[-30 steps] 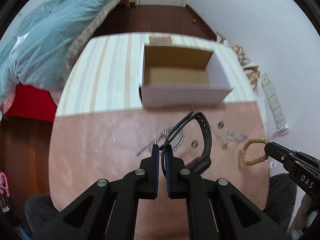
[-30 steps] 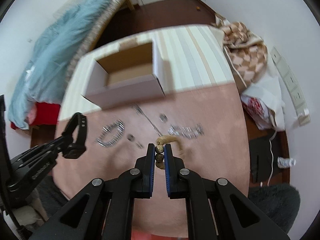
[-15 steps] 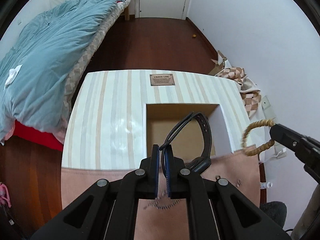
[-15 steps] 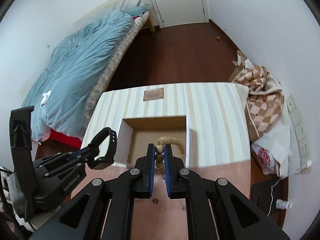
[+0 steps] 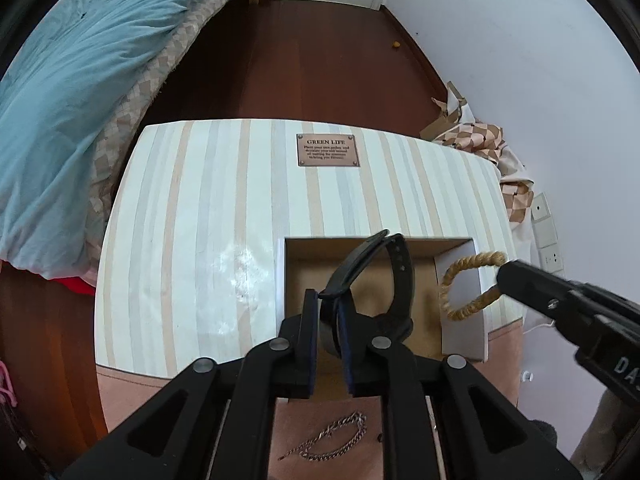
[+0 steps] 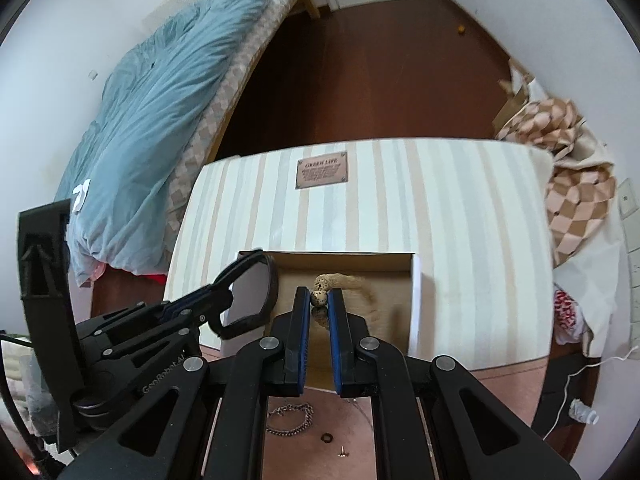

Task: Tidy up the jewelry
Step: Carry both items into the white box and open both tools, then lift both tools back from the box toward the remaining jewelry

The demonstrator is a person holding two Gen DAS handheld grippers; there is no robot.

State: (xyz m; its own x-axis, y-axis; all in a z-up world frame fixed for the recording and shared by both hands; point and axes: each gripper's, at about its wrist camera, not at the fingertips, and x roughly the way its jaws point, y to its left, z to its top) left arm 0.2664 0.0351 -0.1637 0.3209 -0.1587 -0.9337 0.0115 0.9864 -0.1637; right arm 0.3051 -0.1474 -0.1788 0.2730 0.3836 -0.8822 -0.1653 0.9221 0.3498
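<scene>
My left gripper (image 5: 328, 300) hangs over the open white cardboard box (image 5: 280, 280) with a looped black watch strap (image 5: 396, 280) between its pads. Its jaws are opening, and the strap still stands up between them. My right gripper (image 6: 320, 300) is shut on a tan rope bracelet (image 6: 344, 280), gripped at its speckled bead, above the same box (image 6: 416, 300). In the left wrist view the bracelet (image 5: 460, 292) dangles over the box's right wall from the right gripper (image 5: 504, 276). The right wrist view shows the left gripper (image 6: 228, 296) and strap (image 6: 272, 288) at the box's left wall.
The box stands on a striped tabletop (image 5: 200, 220) with a brown plaque (image 5: 328, 150). A silver chain (image 5: 328, 444), a small ring (image 6: 327, 437) and a stud (image 6: 343, 453) lie on the pink cloth (image 5: 132, 392) near me. A bed with a blue duvet (image 5: 80, 80) is left, checked fabric (image 6: 576, 208) right.
Both grippers have travelled forward from above the pink cloth to above the box, each carrying its piece. The left jaws have parted slightly.
</scene>
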